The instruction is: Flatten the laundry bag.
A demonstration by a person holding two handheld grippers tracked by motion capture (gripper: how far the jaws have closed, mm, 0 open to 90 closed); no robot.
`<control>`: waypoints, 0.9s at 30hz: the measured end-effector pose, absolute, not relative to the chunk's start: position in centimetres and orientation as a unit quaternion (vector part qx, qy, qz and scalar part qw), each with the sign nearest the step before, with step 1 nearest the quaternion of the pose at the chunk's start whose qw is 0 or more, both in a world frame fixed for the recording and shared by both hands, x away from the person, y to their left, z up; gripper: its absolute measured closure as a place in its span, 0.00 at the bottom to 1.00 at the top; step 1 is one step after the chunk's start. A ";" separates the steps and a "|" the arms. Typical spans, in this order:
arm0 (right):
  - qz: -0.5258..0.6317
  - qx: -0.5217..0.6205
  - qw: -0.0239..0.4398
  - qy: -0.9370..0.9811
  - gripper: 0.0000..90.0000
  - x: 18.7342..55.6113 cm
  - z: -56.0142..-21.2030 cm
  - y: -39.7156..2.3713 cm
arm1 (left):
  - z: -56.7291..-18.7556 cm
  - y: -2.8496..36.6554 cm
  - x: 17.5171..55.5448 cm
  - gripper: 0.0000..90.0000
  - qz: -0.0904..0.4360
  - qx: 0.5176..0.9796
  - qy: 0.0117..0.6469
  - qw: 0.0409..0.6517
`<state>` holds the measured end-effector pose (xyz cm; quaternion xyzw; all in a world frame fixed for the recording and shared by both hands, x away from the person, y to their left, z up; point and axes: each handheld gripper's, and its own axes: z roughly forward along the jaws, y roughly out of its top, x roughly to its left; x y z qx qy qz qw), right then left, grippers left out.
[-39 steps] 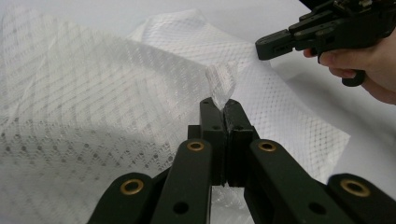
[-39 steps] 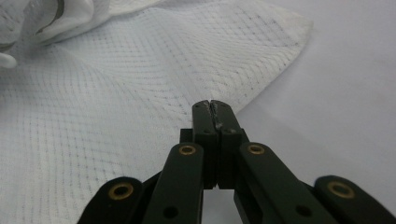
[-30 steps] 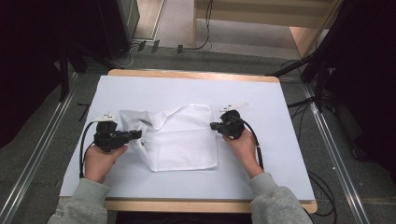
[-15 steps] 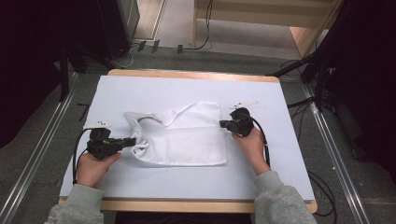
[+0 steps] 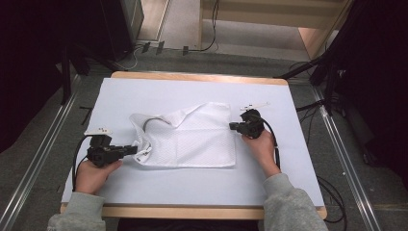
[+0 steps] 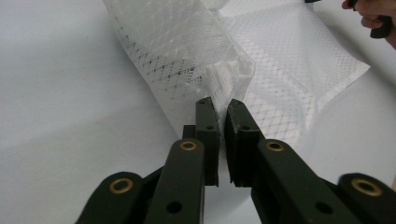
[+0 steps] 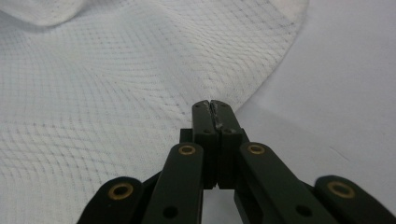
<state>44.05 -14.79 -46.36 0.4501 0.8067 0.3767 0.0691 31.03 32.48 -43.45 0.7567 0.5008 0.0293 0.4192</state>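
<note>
Two hand-held grippers work a white mesh cloth (image 5: 192, 139) lying mid-table (image 5: 192, 187), seemingly spreading it flat. The left gripper (image 6: 219, 103) has its jaws clamped on a bunched corner; the right gripper (image 7: 211, 105) has jaws together at the cloth's edge, grip unclear. Next likely calls for pulling outward evenly.

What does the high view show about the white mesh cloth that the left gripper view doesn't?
The high view alone shows the whole white mesh cloth spread on the white-covered table, with a dark cord loop near its left end and the right gripper at its right edge. The left gripper view alone shows a bunched fold pinched between the left gripper. Both show the mesh weave.
</note>
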 end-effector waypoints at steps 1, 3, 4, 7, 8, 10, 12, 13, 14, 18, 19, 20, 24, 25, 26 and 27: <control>0.377 0.450 0.069 0.807 1.00 44.1 -46.4 -14.8 | -43.3 32.6 31.0 0.89 0.030 0.758 0.499 0.419; 0.378 0.451 0.071 0.805 1.00 44.3 -46.5 -14.9 | -43.1 32.8 30.9 0.84 0.036 0.757 0.499 0.419; 0.378 0.452 0.072 0.805 1.00 44.3 -46.5 -14.9 | -42.9 32.9 30.9 0.82 0.037 0.756 0.500 0.421; 0.380 0.455 0.063 0.803 0.98 44.6 -46.5 -14.9 | -42.4 33.3 30.8 0.74 0.044 0.756 0.502 0.419; 0.381 0.455 0.062 0.802 0.96 44.6 -46.5 -14.9 | -42.2 33.4 30.8 0.73 0.051 0.758 0.500 0.415; 0.385 0.455 0.061 0.801 0.92 44.5 -46.3 -14.9 | -41.9 33.5 30.9 0.71 0.056 0.761 0.496 0.414; 0.393 0.454 0.064 0.797 0.89 44.1 -45.8 -15.0 | -41.5 33.5 30.9 0.69 0.060 0.762 0.494 0.414; 0.396 0.451 0.069 0.797 0.88 43.9 -45.6 -15.1 | -41.2 33.5 30.9 0.68 0.064 0.762 0.491 0.416; 0.400 0.450 0.070 0.795 0.88 43.7 -45.4 -15.1 | -41.0 33.5 30.9 0.67 0.068 0.761 0.488 0.421; 0.408 0.441 0.068 0.797 0.88 42.6 -44.7 -14.8 | -40.2 33.3 31.7 0.64 0.074 0.767 0.483 0.416; 0.405 0.436 0.069 0.801 0.88 42.3 -44.6 -14.7 | -40.1 33.2 32.0 0.64 0.075 0.769 0.480 0.414; 0.407 0.431 0.071 0.802 0.88 41.9 -44.5 -14.5 | -39.9 33.1 32.3 0.63 0.075 0.771 0.479 0.412; 0.409 0.422 0.068 0.806 0.88 40.6 -44.3 -14.4 | -39.4 32.6 33.3 0.60 0.078 0.776 0.474 0.409; 0.408 0.418 0.065 0.809 0.88 40.3 -44.2 -14.4 | -39.4 32.5 33.5 0.59 0.078 0.777 0.474 0.408; 0.409 0.418 0.065 0.809 0.88 40.0 -44.2 -14.4 | -39.2 32.4 33.9 0.59 0.077 0.782 0.470 0.402; 0.408 0.414 0.064 0.811 0.88 39.7 -44.3 -14.3 | -39.1 32.3 34.2 0.58 0.078 0.782 0.470 0.402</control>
